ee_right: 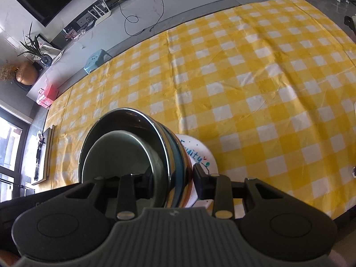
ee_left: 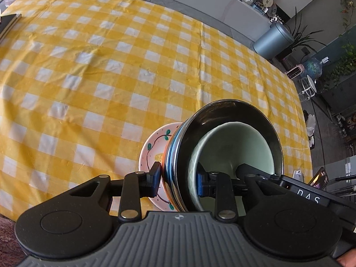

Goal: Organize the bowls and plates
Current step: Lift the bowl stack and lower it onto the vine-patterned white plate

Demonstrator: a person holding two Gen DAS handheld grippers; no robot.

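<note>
A stack of dishes is held from two sides over the yellow checked tablecloth (ee_left: 111, 66). It is a painted pink plate (ee_left: 153, 146) at the bottom, a steel bowl (ee_left: 222, 111) on it, and a pale green bowl (ee_left: 233, 142) nested inside. My left gripper (ee_left: 179, 180) is shut on the stack's near rim, one finger under the plate and one inside the green bowl. The right wrist view shows the same plate (ee_right: 200, 153), steel bowl (ee_right: 124, 120) and green bowl (ee_right: 120, 155). My right gripper (ee_right: 173, 178) is shut on the opposite rim in the same way.
A dark flat board (ee_left: 9, 22) lies at the table's far left edge, also the board (ee_right: 47, 153) in the right view. Beyond the table stand a blue-grey bin (ee_left: 272, 40), a small blue stool (ee_right: 96, 59) and plants. A phone (ee_left: 320, 178) sits near the right edge.
</note>
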